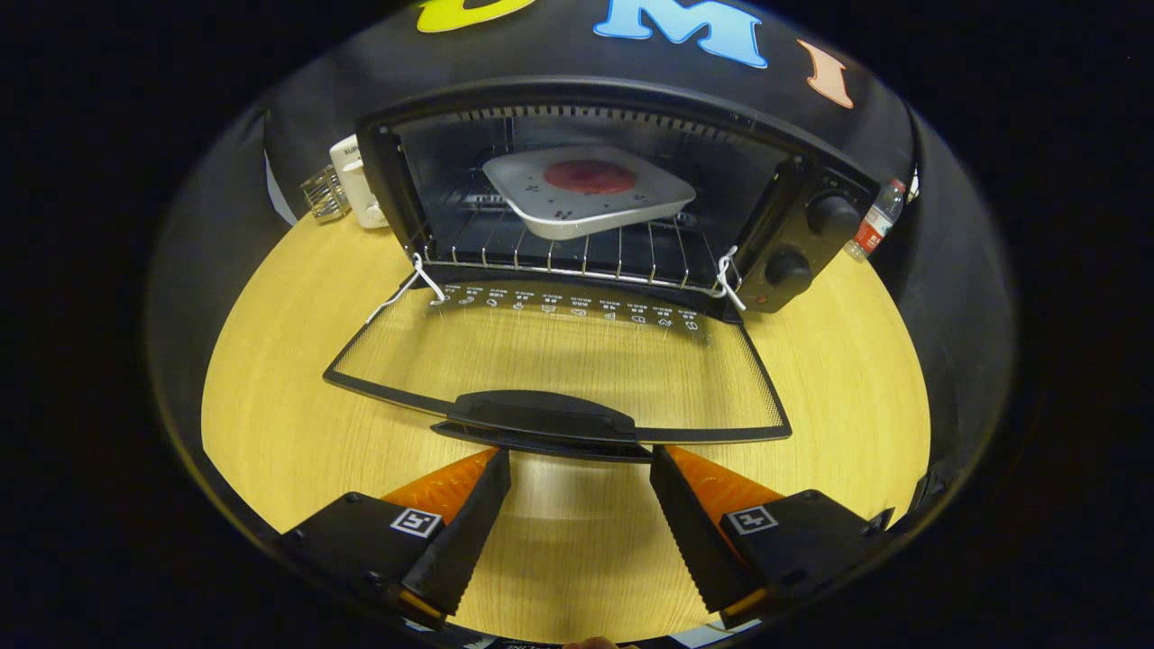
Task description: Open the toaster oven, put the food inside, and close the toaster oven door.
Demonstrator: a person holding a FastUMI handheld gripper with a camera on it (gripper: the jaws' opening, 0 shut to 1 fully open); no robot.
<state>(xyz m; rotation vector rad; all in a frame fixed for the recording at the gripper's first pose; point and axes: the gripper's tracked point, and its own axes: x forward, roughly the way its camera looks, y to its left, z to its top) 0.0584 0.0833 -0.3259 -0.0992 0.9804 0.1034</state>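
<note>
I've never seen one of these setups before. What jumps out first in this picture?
The toaster oven stands wide open on the wooden table, its glass door folded down flat toward the camera. Inside, on the wire rack, sits a pale square plate with a round red piece of food on it. Nearest the camera, the open gripper has its two black-and-orange fingers spread just short of the door's handle, holding nothing.
</note>
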